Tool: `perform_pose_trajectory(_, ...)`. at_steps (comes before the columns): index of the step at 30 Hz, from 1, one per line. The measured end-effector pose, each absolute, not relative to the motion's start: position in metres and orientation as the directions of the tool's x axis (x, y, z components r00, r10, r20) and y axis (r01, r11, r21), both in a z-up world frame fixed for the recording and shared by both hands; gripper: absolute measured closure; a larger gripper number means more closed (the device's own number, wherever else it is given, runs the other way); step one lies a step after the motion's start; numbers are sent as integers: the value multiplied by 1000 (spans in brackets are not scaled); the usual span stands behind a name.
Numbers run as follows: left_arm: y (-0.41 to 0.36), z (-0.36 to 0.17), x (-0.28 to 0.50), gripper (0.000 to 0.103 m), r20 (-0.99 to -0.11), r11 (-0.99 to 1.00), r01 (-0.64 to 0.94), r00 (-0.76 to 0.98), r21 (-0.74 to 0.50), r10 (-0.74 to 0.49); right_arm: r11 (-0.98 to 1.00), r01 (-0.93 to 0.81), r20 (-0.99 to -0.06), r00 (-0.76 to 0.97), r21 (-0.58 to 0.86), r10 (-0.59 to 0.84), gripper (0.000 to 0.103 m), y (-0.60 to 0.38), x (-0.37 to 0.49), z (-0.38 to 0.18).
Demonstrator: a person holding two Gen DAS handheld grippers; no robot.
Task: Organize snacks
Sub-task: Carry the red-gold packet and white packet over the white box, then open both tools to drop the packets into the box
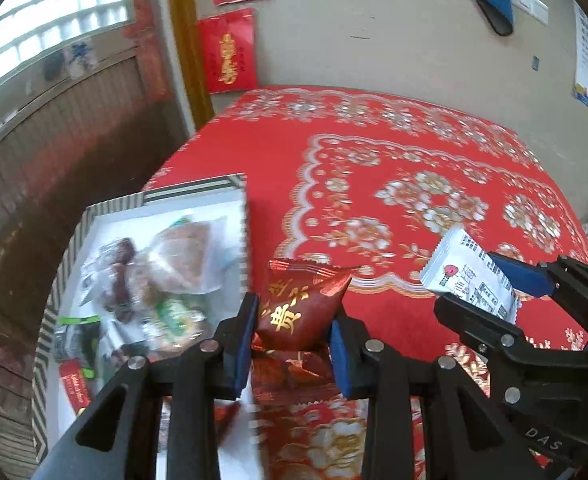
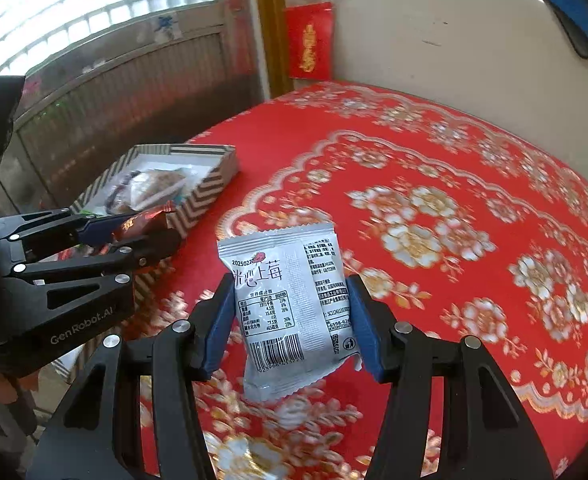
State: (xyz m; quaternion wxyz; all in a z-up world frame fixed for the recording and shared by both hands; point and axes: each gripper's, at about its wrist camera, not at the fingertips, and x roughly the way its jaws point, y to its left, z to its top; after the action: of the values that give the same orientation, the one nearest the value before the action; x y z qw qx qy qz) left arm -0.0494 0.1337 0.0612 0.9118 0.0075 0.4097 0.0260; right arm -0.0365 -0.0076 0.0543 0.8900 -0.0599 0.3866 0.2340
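Far left: striped box (image 1: 242,184), white inside, sits on the red floral tablecloth (image 1: 414,168) near the table's left edge. It holds several wrapped snacks (image 1: 182,256), blurred in the left wrist view; a clear-wrapped brown piece lies on top, green and red wrappers nearer the camera.

Just right of the box: left gripper (image 1: 292,336), blue pads clamped on a dark red packet (image 1: 300,308) with gold characters. The packet is pinched from both sides and stands up between the fingers, its crimped top edge tilted. In the right wrist view the same gripper (image 2: 146,232) hangs at the box's near corner (image 2: 198,208), the red packet at its tip, above the cloth.

Centre right: right gripper (image 2: 292,316), pads pressed on the two long edges of a white packet (image 2: 290,308). The packet is upright, back side to the camera, with barcode and nutrition table showing. It is held clear of the cloth. From the left wrist view, that gripper (image 1: 506,284) is at right, white packet sticking out leftward from its fingers.

Background: red paper decoration (image 2: 308,40) on the wall, blue object (image 2: 566,4) hanging upper right.
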Motion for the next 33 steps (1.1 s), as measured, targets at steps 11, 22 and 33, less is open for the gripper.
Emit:
perform_pose_trajectory(11,205,63,-67,68,-741,983,-181,655,37,148,804,-592,-722,531,61,445,49,73,-35,60)
perform_pose_trajectory(22,259,50,-86,68,-757,954,-296,615,38,221,728,-682,-749,447,69,490,49,141,-37,49)
perform_pose_trajectory(33,270,35,-91,68,-769,943,-331,593,35,237,713,-696,-760,417,86,498,49,163,-38,38)
